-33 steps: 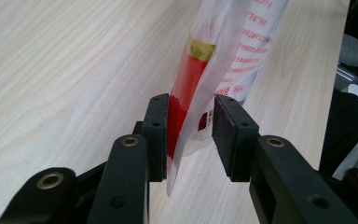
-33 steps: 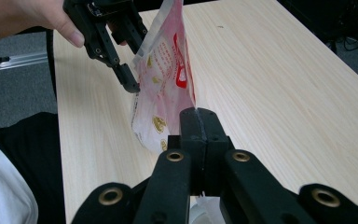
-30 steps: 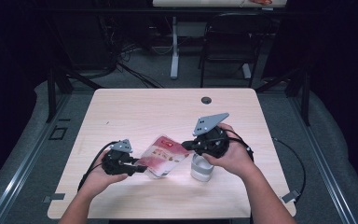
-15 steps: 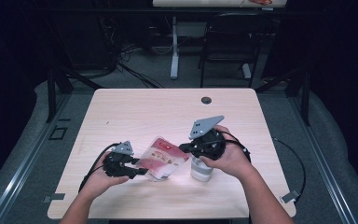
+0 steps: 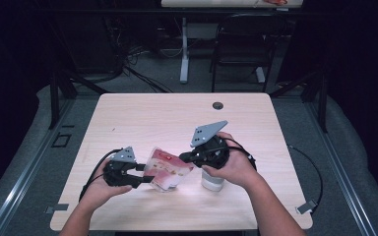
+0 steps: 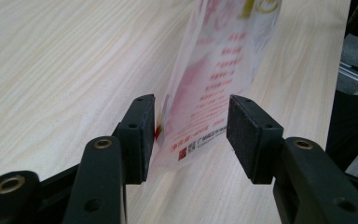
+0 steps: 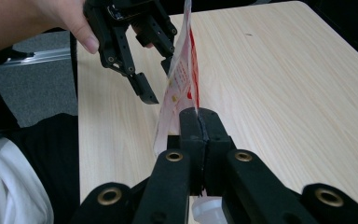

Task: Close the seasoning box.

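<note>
My right gripper (image 7: 199, 122) pinches the pouch (image 5: 167, 169) edge; left gripper (image 6: 191, 135), jaws just widening, straddles it near the table (image 5: 177, 113) front edge.

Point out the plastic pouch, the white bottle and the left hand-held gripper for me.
Plastic pouch (image 6: 209, 93), left gripper view, on its printed face.
White bottle (image 5: 211, 182), high view, on its side below the right hand.
Left hand-held gripper (image 6: 191, 135), left gripper view, midway between its open fingertips.

I see left gripper (image 6: 191, 135) jaws just opening, printed pouch (image 6: 214, 88) between pads, touching one pad, standing on table (image 6: 65, 60).
</note>
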The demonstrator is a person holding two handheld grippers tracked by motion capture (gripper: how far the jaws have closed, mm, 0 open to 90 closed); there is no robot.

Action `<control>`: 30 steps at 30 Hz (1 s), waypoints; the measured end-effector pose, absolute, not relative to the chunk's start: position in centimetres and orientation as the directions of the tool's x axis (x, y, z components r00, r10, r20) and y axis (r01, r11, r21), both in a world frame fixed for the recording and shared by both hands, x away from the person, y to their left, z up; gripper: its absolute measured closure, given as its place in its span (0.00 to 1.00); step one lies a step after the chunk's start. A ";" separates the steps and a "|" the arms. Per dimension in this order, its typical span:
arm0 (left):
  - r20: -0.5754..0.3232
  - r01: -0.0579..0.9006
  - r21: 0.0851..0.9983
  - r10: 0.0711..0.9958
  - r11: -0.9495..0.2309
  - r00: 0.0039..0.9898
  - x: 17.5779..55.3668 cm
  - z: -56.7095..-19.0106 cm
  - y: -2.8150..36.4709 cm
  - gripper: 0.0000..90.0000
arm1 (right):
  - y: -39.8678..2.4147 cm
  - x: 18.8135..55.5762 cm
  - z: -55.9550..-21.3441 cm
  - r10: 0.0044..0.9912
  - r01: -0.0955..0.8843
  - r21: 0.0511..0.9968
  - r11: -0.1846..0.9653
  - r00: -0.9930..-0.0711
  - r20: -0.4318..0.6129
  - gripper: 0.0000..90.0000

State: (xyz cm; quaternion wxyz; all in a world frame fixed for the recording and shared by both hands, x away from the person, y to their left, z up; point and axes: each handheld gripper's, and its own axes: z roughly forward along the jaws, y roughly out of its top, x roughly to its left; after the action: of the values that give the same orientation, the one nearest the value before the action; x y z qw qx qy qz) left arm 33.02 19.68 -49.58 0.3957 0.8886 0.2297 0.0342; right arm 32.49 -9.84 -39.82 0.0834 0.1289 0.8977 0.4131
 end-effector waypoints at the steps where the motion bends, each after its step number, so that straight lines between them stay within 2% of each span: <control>1: -0.122 0.381 0.721 0.435 -0.579 0.892 33.0 -49.5 19.7 0.58 | -9.6 32.5 -39.8 0.296 0.162 0.765 0.623 -0.954 -0.039 1.00; 6: -0.116 0.390 0.710 0.449 -0.586 0.886 32.8 -49.3 20.1 0.64 | -8.5 32.4 -39.8 0.272 0.158 0.770 0.618 -0.962 -0.021 0.98; 15: -0.135 0.409 0.712 0.460 -0.571 0.878 32.6 -49.7 21.0 0.64 | -8.0 32.3 -39.4 0.260 0.168 0.812 0.559 -0.965 0.021 0.88; 22: -0.163 0.428 0.729 0.472 -0.533 0.866 32.5 -49.8 22.2 0.61 | -8.5 32.0 -38.6 0.268 0.160 0.833 0.530 -0.963 0.014 0.85; 25: -0.168 0.441 0.729 0.487 -0.524 0.857 32.6 -50.0 22.7 0.60 | -9.1 31.9 -38.2 0.290 0.160 0.844 0.511 -0.957 0.006 0.84; 30: -0.164 0.443 0.733 0.498 -0.516 0.851 32.4 -50.0 23.3 0.57 | -11.4 32.9 -37.8 0.393 0.208 0.858 0.470 -0.920 0.008 0.80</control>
State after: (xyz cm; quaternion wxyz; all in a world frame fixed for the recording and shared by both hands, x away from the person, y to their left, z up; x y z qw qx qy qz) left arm 32.38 23.33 -50.03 0.4110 0.8699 0.2705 0.0333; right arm 32.91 -11.44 -37.75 0.0954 0.1765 0.8519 0.4838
